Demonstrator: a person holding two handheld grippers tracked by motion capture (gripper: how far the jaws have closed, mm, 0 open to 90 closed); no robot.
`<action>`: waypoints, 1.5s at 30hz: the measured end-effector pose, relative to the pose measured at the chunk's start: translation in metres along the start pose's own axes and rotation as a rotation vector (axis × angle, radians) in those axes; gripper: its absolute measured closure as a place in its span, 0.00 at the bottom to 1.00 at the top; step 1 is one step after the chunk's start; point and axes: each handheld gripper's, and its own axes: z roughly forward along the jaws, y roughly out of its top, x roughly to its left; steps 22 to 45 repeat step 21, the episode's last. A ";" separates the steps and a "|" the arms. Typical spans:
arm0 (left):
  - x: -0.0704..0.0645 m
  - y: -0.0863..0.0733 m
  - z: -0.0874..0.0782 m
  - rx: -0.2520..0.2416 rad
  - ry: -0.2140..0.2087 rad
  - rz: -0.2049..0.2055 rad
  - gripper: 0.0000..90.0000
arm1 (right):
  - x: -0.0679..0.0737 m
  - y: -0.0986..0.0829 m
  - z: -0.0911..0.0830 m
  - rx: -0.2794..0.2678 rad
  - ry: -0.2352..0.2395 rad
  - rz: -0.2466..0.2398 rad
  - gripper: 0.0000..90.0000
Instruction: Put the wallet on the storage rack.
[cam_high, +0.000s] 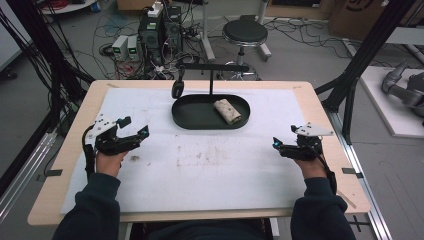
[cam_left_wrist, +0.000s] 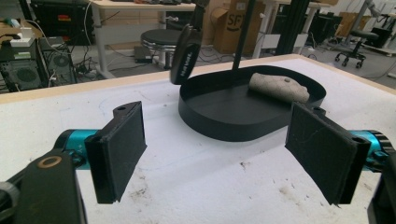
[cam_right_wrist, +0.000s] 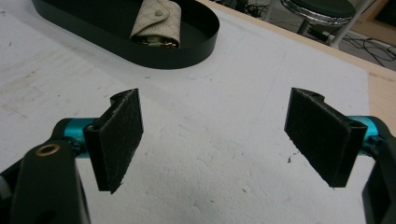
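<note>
Dark-sleeved forearms enter at the near table edge, each hand holding a two-jaw gripper over the white mat (cam_high: 210, 165). Left gripper (cam_high: 135, 131): jaws spread wide, nothing between them, held low over the mat; in the left gripper view (cam_left_wrist: 215, 149) its two black pads frame bare, lightly soiled mat. Right gripper (cam_high: 276, 143): jaws likewise wide apart and empty, seen in the right gripper view (cam_right_wrist: 215, 140) above bare mat. Ahead of both grippers, between them and toward the far side of the table, sits a black oval tray (cam_high: 192, 116). A beige rolled pouch (cam_high: 228, 111) lies inside the tray, in the end nearer the right gripper; the right gripper view shows a snap button on it (cam_right_wrist: 156, 21). Behind the tray stands a black T-shaped stand (cam_high: 211, 70), from whose left end a dark oblong object (cam_high: 178, 88) hangs over the tray's rim. Both grippers are well apart from the tray.
</note>
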 end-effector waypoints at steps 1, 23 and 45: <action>0.000 0.000 0.000 0.000 0.002 0.001 0.22 | 0.000 0.000 0.001 0.000 0.004 -0.003 0.22; 0.002 -0.001 0.000 0.006 0.009 -0.002 0.22 | 0.000 0.000 0.003 0.003 0.004 -0.010 0.22; 0.002 -0.001 0.000 0.006 0.009 -0.002 0.22 | 0.000 0.000 0.003 0.003 0.004 -0.010 0.22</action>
